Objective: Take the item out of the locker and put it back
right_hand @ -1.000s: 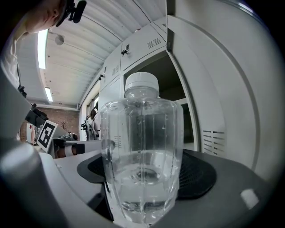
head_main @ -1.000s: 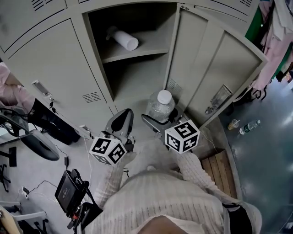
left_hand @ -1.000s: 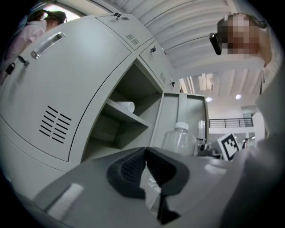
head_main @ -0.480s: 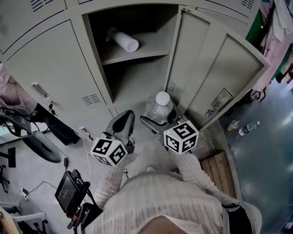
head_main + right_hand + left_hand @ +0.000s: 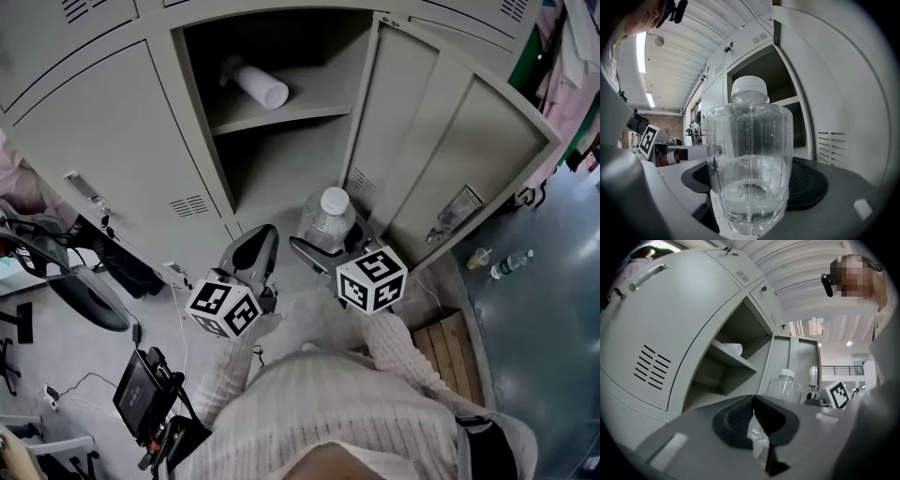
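Right gripper view only: water (image 5: 749,199) in bottle (image 5: 749,136) between jaws.

A cream ribbed knit sweater (image 5: 328,403) with long sleeves (image 5: 398,352) fills six o'clock. The grey left gripper (image 5: 261,234) and right gripper (image 5: 330,246) have black textured pads (image 5: 808,183) and white cubes (image 5: 372,278) bearing black square markers.

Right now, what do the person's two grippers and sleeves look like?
The left gripper and right gripper each have a grey body and two broad jaws lined with black textured pads. Each carries a white cube printed with black square markers. The sleeves are cream ribbed knit.
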`<control>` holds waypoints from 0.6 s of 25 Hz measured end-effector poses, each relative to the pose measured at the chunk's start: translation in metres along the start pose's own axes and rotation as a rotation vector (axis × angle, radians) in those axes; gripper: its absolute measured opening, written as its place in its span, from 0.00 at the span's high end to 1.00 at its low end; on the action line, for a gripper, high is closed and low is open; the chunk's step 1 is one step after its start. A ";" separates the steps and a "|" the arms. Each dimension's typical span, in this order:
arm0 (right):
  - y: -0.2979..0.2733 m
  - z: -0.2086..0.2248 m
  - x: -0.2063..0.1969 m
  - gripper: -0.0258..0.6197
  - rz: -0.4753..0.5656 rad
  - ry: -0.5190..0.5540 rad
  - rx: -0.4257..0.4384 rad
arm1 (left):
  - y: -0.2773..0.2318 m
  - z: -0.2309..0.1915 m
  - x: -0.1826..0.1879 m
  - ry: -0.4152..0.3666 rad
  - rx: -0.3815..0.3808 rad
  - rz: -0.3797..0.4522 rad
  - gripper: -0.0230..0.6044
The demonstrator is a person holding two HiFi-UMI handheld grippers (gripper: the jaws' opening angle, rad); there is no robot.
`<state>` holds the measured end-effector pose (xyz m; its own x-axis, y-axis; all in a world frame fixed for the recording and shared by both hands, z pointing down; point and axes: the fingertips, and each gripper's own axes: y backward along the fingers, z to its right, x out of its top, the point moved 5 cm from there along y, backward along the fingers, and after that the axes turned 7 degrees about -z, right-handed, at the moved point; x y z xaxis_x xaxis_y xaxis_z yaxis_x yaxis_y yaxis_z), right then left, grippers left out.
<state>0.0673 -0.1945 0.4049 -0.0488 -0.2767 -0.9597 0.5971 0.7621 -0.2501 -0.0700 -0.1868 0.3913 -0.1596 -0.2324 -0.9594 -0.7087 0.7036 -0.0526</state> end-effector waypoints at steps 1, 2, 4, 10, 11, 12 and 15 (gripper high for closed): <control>-0.001 0.001 0.000 0.27 -0.001 0.000 -0.001 | -0.001 -0.001 0.000 0.000 0.001 -0.001 0.95; -0.002 0.001 0.001 0.27 -0.001 0.000 -0.002 | -0.001 -0.003 0.000 -0.005 0.004 -0.004 0.95; -0.005 0.002 0.001 0.28 -0.004 0.002 -0.001 | -0.001 -0.006 0.000 -0.019 0.015 -0.011 0.95; -0.019 0.006 0.003 0.27 -0.009 0.003 -0.009 | -0.005 -0.013 0.002 -0.030 0.028 -0.008 0.95; -0.023 0.007 0.004 0.27 -0.010 0.005 -0.006 | -0.006 -0.014 0.003 -0.037 0.033 -0.007 0.95; -0.027 0.008 0.006 0.27 -0.010 0.009 -0.001 | -0.007 -0.016 0.004 -0.042 0.034 -0.006 0.95; -0.041 0.012 0.014 0.27 -0.008 0.023 0.010 | -0.010 -0.021 0.008 -0.046 0.037 0.001 0.95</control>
<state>0.0519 -0.2366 0.4034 -0.0724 -0.2691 -0.9604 0.6046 0.7540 -0.2569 -0.0784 -0.2098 0.3898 -0.1280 -0.2010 -0.9712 -0.6824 0.7285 -0.0609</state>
